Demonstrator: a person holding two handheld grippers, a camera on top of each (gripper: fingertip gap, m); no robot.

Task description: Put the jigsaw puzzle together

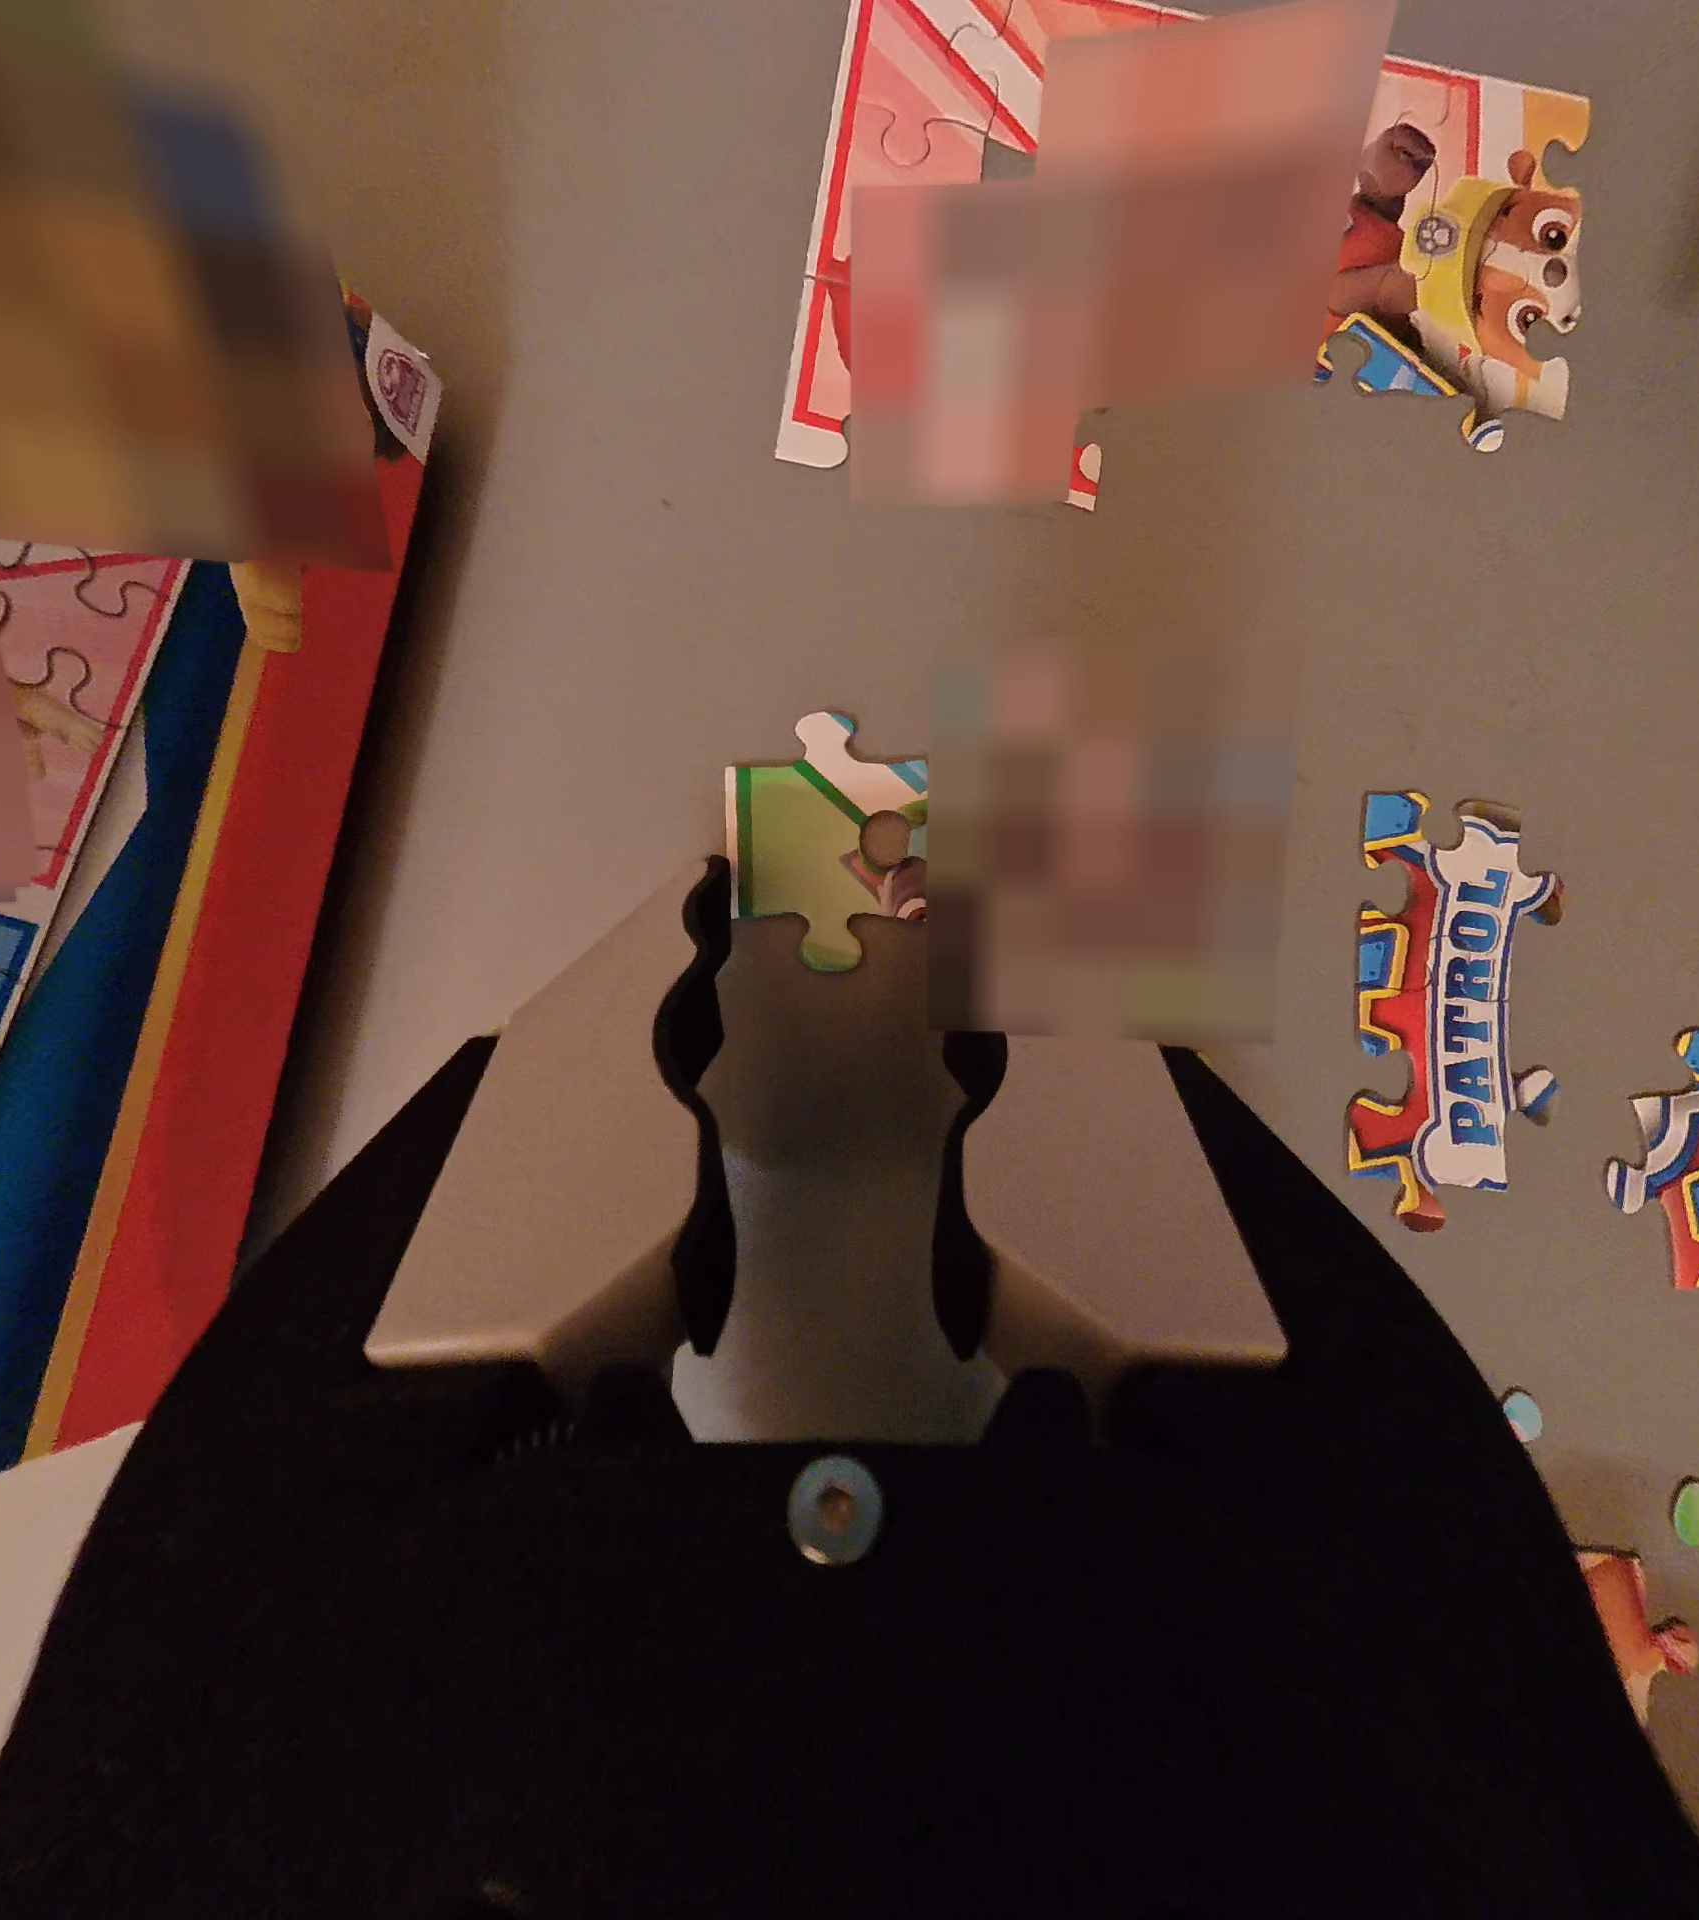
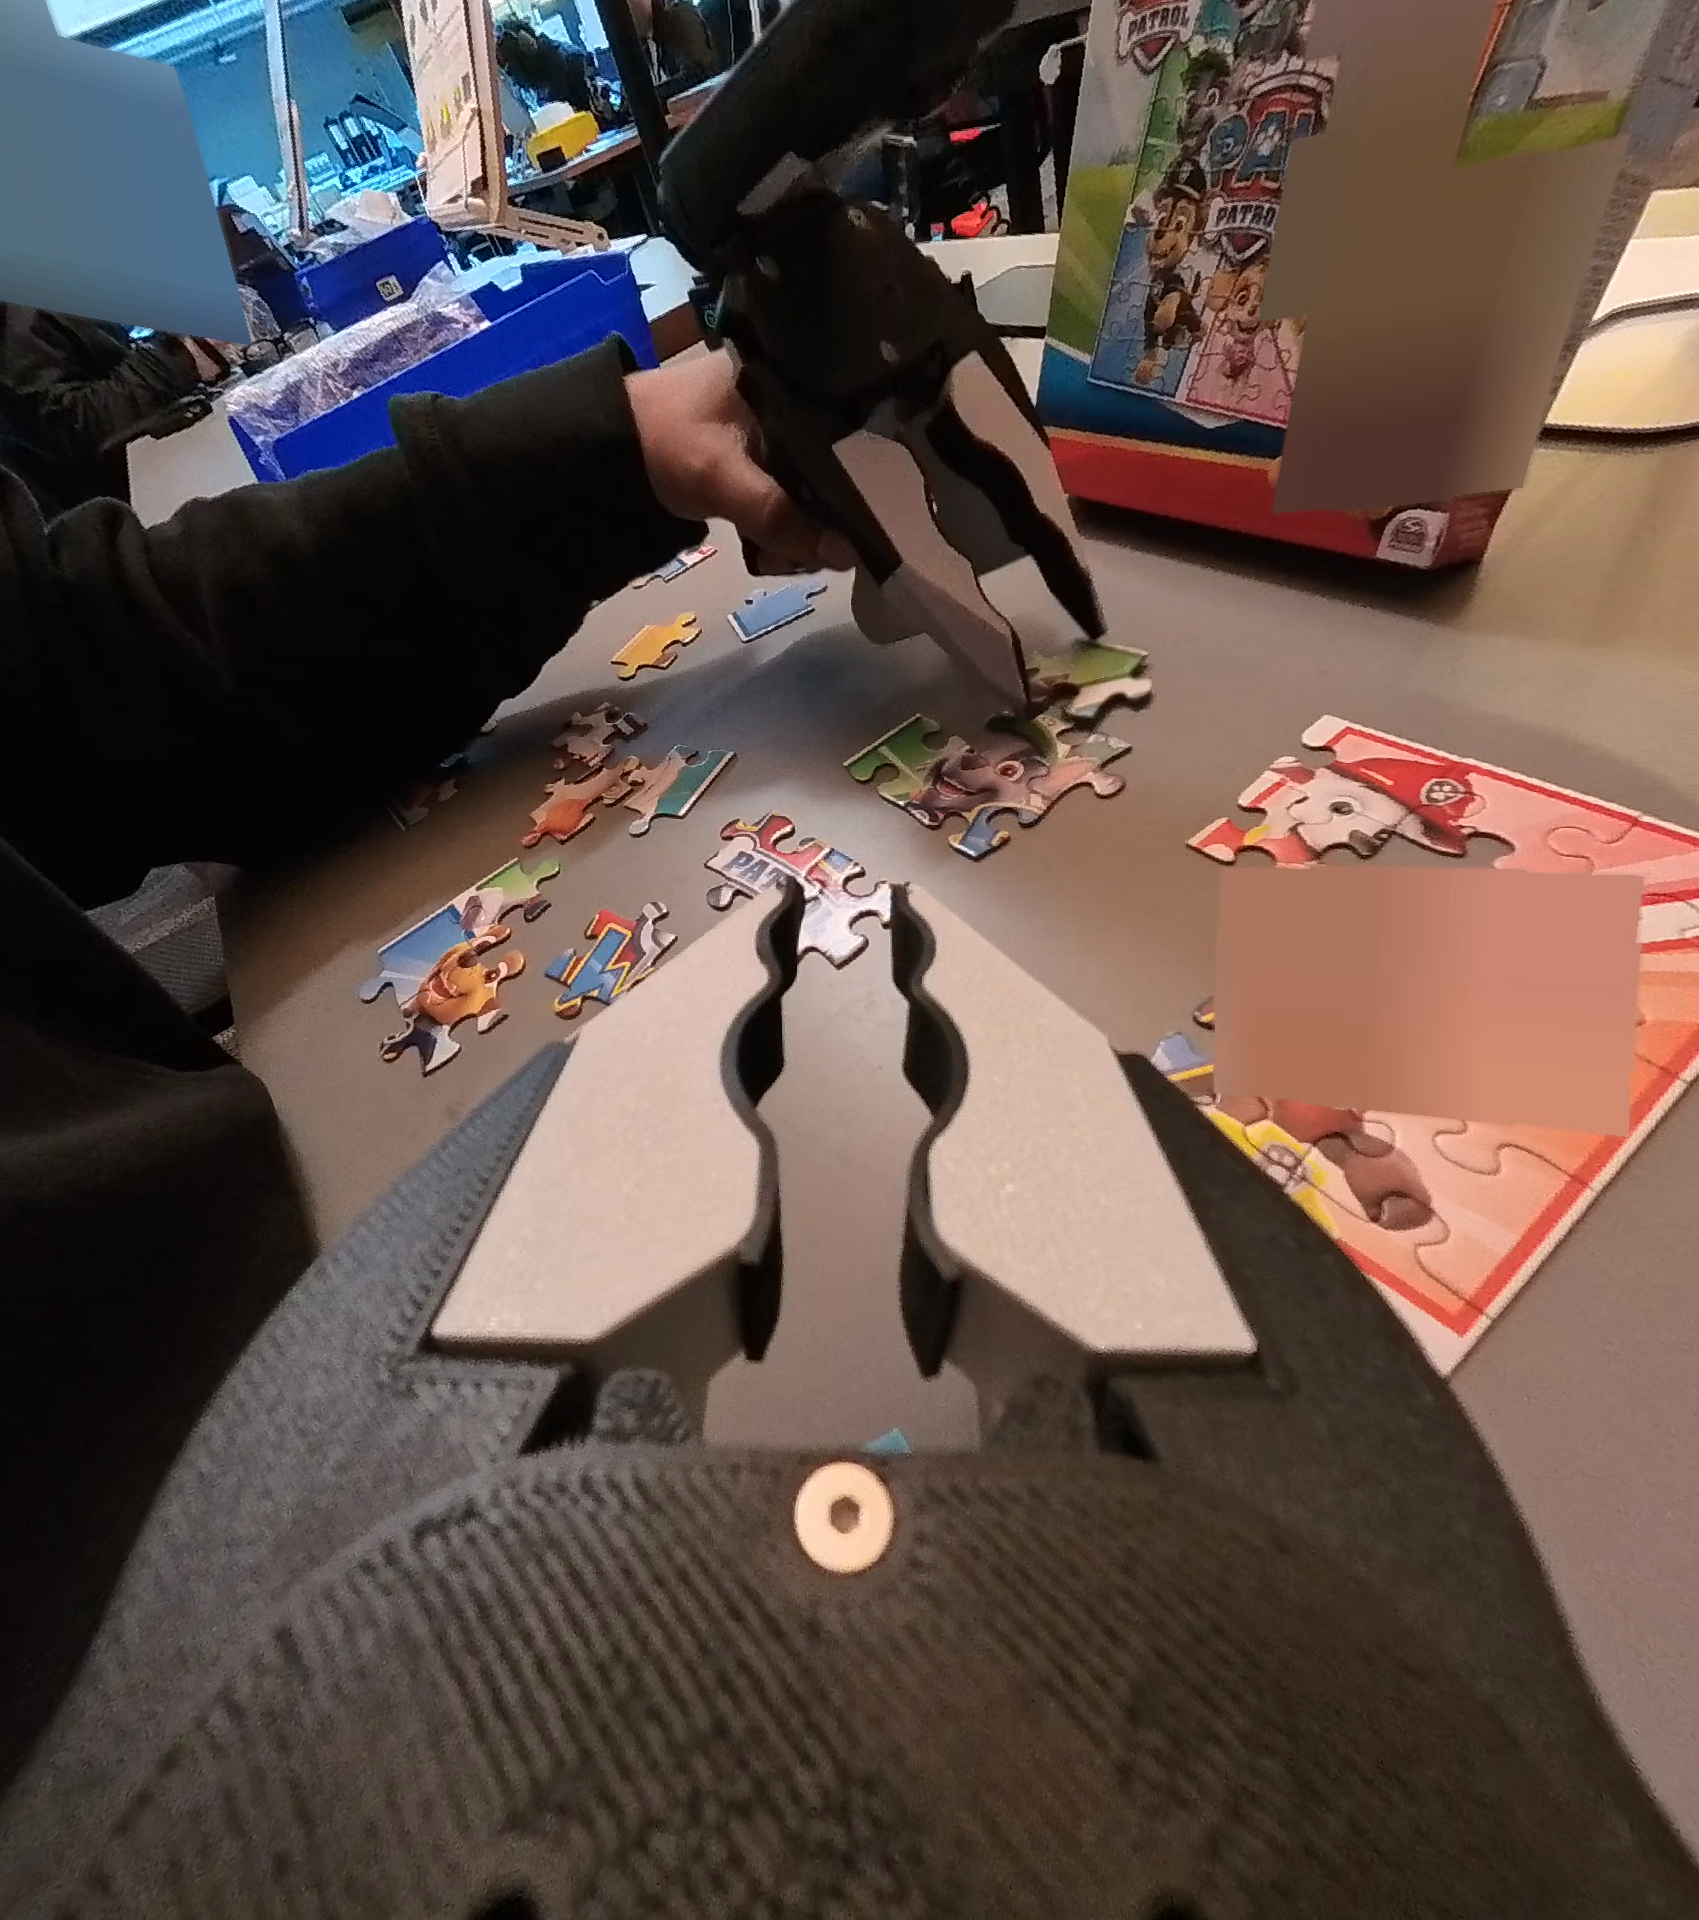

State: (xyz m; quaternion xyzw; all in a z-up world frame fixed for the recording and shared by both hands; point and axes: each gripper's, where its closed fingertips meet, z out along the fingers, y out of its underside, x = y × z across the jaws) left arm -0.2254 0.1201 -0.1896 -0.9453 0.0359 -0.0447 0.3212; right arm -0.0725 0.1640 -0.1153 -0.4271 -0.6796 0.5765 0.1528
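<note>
In the right wrist view, the right gripper [image 2: 847, 906] fills the lower frame, its grey fingers with black wavy pads standing a narrow gap apart and gripping nothing. Just past the tips, at mid-frame, lies a red, white and blue cardboard puzzle piece bearing lettering [image 2: 803, 883] on the grey tabletop [image 2: 1032, 935]. Left of it sit loose coloured puzzle pieces [image 2: 440, 977]. At right lies a partly assembled red-and-pink puzzle section [image 2: 1510, 821]. Farther up, the left gripper [image 2: 1058, 665], held by a hand [image 2: 710, 457] in a dark sleeve, has its parted fingertips down on a green joined cluster of puzzle pieces [image 2: 990, 774]; one tip rests on the cluster, but whether the pads press on a piece I cannot tell. At upper right stands a colourful cardboard puzzle box [image 2: 1188, 260].
</note>
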